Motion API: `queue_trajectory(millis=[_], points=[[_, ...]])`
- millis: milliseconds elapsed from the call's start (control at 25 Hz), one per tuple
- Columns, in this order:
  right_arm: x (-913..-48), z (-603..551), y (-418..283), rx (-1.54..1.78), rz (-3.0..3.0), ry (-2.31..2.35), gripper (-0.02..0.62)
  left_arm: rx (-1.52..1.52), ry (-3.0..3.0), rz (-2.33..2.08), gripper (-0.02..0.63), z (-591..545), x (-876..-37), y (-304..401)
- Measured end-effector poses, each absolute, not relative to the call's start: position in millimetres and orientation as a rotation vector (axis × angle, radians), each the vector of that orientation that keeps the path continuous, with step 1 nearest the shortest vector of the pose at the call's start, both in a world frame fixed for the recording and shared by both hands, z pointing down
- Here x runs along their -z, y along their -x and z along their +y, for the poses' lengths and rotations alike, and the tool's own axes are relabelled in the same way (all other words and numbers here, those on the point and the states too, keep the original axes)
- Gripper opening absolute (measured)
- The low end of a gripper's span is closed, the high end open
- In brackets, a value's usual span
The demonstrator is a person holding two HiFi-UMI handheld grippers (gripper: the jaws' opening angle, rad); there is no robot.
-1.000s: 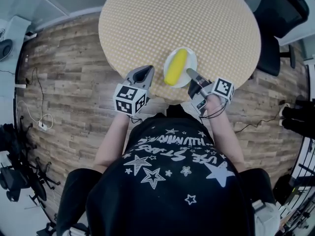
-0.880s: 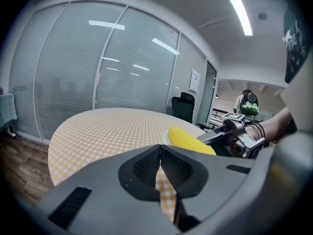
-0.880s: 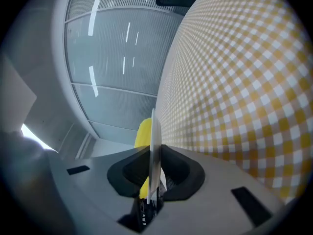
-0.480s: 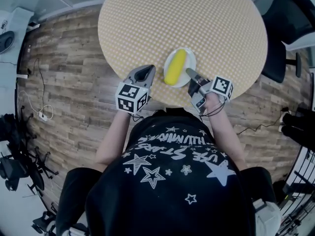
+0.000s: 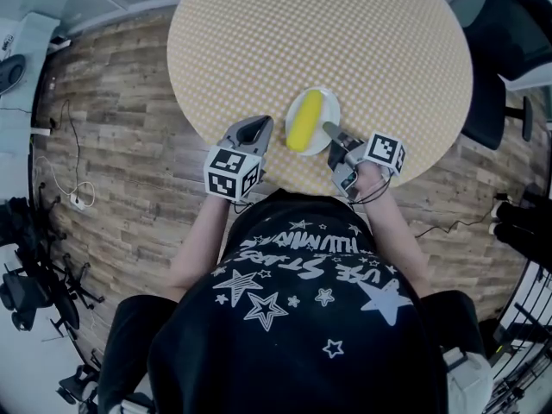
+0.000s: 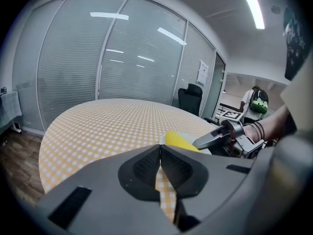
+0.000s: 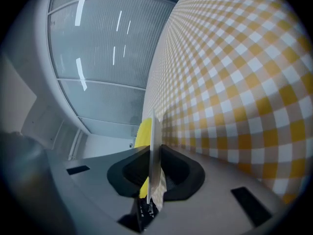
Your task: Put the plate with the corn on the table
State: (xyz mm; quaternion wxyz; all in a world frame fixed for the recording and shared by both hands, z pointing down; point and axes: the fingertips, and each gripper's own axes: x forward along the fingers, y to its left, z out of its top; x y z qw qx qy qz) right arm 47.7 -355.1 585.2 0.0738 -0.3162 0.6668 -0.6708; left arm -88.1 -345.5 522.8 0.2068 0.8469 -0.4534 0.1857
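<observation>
White round plate (image 5: 329, 112) with a yellow corn cob (image 5: 304, 121) lying lengthwise on it: over the near edge of the round yellow-and-white checked desk (image 5: 319, 33), right in front of the person. Honestly can't tell whether fully resting on the cloth or a hair above it.

Right gripper (image 5: 329, 130) at the plate's near-right side, jaws clamped down on the thin white rim. Super clear in the right gripper view: plate (image 7: 153, 146) seen edge-on, pinched between the two black pads, corn (image 7: 143, 131) peeking out yellow just behind it, checked desk (image 7: 234, 82) filling the rest.

Left gripper (image 5: 254, 126) just left of the plate, not touching it, tips over the desk edge. Jaws pressed together at the tips, nothing held, only a sliver of checked cloth visible through the gap lower down. From the left gripper view, corn (image 6: 180, 140) just past the tips, right gripper (image 6: 205, 142) beside it.

Wood-plank floor (image 5: 121, 145) all around the desk, black office chair (image 5: 509, 24) off at the far right.
</observation>
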Motion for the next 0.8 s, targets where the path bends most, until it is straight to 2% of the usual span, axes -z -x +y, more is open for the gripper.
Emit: queue_trajectory(millis=[800], points=[[-597,-365,-44,2.073,2.102,1.057,0.046,-0.552,-2.324,-1.251,0.009,-359,-543,79]])
